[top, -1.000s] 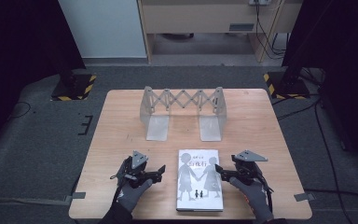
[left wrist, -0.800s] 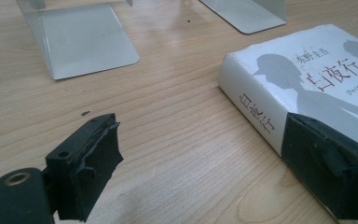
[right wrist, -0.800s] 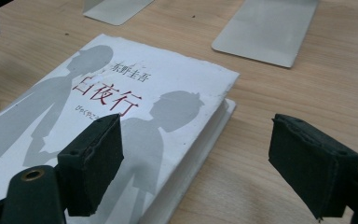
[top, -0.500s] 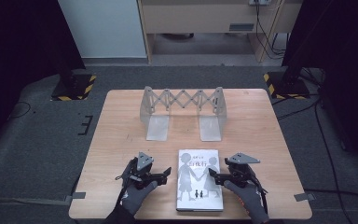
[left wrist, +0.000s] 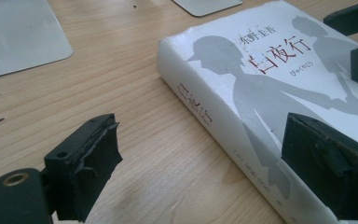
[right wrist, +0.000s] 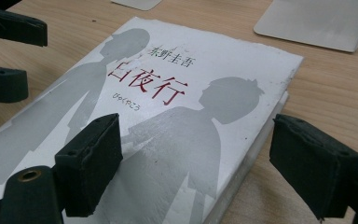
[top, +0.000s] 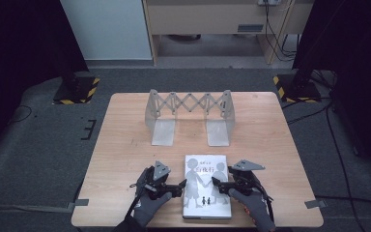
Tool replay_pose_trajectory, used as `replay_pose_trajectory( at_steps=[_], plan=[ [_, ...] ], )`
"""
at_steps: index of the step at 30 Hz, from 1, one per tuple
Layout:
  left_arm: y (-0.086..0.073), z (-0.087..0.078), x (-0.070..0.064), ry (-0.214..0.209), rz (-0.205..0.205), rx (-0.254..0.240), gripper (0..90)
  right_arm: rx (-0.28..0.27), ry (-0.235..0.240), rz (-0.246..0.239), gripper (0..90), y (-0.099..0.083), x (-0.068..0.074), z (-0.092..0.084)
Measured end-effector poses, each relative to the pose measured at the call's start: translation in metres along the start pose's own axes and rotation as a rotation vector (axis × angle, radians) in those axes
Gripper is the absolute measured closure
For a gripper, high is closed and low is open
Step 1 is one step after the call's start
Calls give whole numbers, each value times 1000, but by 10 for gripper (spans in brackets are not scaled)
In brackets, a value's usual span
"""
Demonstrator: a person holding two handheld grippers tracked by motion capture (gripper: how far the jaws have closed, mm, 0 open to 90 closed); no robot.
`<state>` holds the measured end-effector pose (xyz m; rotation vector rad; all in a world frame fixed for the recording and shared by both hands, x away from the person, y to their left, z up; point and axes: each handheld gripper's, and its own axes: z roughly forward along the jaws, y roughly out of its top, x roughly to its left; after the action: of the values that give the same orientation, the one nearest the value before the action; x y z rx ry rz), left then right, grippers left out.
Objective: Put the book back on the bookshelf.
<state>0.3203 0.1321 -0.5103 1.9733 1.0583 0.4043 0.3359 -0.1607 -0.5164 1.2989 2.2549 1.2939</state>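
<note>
A white book with grey silhouettes and red title characters lies flat near the table's front edge. My left gripper sits at its left side and my right gripper at its right side, both held by gloved hands. In the left gripper view the left gripper is open, and the book's spine edge lies between the jaws. In the right gripper view the right gripper is open across the book's page-side edge. Neither gripper holds the book.
A grey metal scissor-lattice book rack with two flat foot plates stands at the middle of the wooden table, beyond the book. One foot plate lies to the left ahead of the left gripper. Another plate lies ahead of the right gripper.
Both grippers have moved inward toward the book, left one rightward and right one leftward, until their open jaws reach its side edges. The book has not moved.
</note>
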Motion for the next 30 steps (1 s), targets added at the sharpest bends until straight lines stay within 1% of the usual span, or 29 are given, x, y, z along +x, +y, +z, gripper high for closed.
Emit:
replay_pose_trajectory(
  at_steps=[3,9,11,14,17,19,20,21,22,25,27,28,30],
  plan=[
    [0,1,-2,-1,11,1,102,2,9,14,167,0,-1,1],
    [-1,5,-5,-10,4,6,90,3,16,10,155,-1,0,2],
    [0,6,-6,-13,6,6,81,4,20,19,152,-1,0,3],
    [0,9,-5,-24,5,7,56,9,41,37,149,-1,-1,5],
    [0,10,-5,-27,6,4,33,6,44,37,142,-1,-1,7],
    [-1,11,-5,-21,11,-6,15,4,45,36,138,-1,-1,7],
    [-1,11,-6,-15,31,-15,12,4,48,30,137,0,-2,7],
    [-1,11,-6,-15,31,-15,12,3,47,27,136,0,-2,7],
    [-1,11,-7,-10,44,-15,12,5,47,26,136,0,-1,7],
    [0,11,-6,-18,31,-8,12,-3,46,12,140,1,-1,6],
    [0,11,-6,-20,34,-4,11,-9,44,8,145,1,-1,5],
    [0,11,-5,-24,33,-6,11,-27,39,6,152,3,0,4],
    [0,11,-6,-23,38,-15,11,-42,39,-6,160,4,1,2]
  ],
)
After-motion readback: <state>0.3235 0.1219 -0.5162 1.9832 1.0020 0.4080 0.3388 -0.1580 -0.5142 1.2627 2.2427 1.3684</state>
